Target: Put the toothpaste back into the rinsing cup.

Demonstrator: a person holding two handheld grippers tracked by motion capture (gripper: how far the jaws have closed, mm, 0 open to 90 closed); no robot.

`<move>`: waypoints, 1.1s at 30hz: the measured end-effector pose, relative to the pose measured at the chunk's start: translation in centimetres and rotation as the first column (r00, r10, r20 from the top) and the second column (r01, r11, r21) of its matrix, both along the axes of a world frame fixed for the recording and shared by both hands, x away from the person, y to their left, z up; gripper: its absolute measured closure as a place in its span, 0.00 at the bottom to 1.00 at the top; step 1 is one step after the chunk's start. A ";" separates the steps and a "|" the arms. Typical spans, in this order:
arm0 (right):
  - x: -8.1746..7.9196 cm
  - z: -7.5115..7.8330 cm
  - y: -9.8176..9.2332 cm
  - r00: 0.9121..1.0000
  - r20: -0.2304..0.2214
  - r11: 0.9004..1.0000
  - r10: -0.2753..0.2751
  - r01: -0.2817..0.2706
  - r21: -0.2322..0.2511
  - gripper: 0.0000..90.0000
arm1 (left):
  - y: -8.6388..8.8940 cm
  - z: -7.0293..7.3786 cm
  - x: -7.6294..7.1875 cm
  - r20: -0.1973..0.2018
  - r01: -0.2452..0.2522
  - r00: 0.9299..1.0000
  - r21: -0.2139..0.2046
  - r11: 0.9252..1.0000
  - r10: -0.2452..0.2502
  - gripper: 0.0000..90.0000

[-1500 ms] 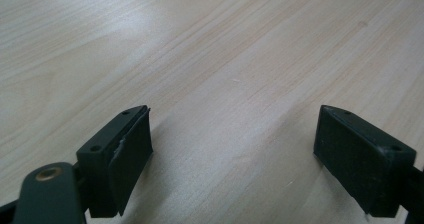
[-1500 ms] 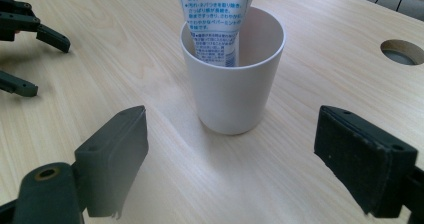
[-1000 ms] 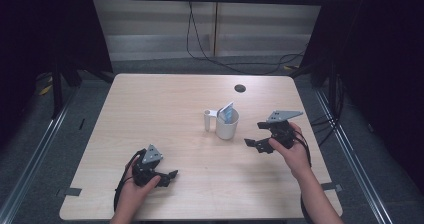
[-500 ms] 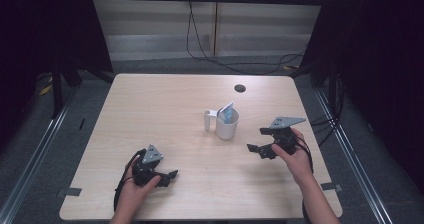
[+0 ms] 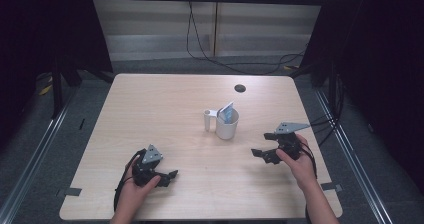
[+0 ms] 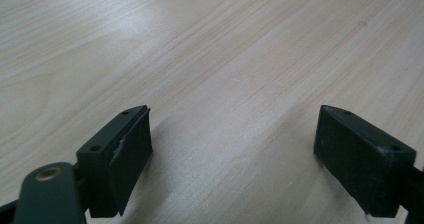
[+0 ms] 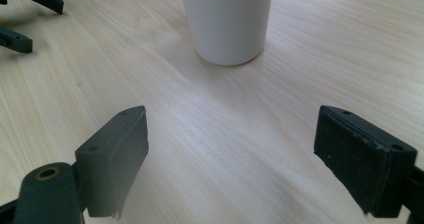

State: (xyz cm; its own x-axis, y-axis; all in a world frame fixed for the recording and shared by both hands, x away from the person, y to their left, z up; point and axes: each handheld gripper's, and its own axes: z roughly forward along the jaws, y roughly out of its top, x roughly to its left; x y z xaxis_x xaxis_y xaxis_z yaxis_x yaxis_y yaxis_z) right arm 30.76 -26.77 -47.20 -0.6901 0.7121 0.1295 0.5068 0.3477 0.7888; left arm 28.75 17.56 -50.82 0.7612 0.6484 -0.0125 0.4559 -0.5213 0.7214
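Two grippers work over one pale wooden desk (image 5: 165,109), which is bare across most of its top. The biggest thing on it is a white cup (image 5: 227,124), standing upright a little right of the middle, nearer the far edge than the near one, with a bluish packet (image 5: 227,111) leaning out of its mouth. A small white cylinder (image 5: 207,119) stands just beside the cup on its left, and a dark round spot (image 5: 240,88) sits near the far edge.

The right gripper (image 5: 266,146) has drawn back from the cup toward the near right corner over the last second, jaws spread wide and grasping nothing; in the right gripper view the cup (image 7: 227,21) stands ahead, apart from both jaws. That retreat suggests the cup has been left where it stands, or that a fresh approach is being lined up.

The left gripper (image 5: 170,176) has stayed near the near left edge, released too, over bare wood (image 6: 225,59).

Open room lies all round the cup, widest toward the left edge.
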 end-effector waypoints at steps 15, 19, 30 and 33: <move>-1.1 -1.5 -1.1 1.000 -0.017 1.000 -0.017 0.016 -0.024 0.16 | 0.0 0.0 0.0 0.000 0.000 1.000 0.001 1.000 0.000 0.17; -1.4 -1.8 -1.3 1.000 -0.020 0.999 -0.019 0.018 -0.036 0.16 | 0.0 0.0 0.0 0.000 0.000 1.000 0.000 1.000 0.000 0.17; -2.3 -2.9 -1.7 0.999 -0.032 0.998 -0.027 0.026 -0.057 0.16 | 0.0 0.0 0.0 0.000 0.000 1.000 0.000 1.000 0.000 0.17; -2.5 -3.1 -1.8 0.999 -0.034 0.997 -0.027 0.025 -0.068 0.16 | 0.0 0.0 0.0 0.000 -0.001 1.000 0.000 1.000 0.001 0.17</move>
State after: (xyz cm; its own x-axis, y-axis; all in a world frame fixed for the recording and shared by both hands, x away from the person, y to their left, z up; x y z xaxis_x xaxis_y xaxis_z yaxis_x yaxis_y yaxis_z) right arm 28.22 -28.62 -50.28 -0.6671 0.7376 0.1041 0.5431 0.3860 0.7456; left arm 28.75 17.55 -50.82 0.7608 0.6489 -0.0123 0.4561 -0.5211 0.7214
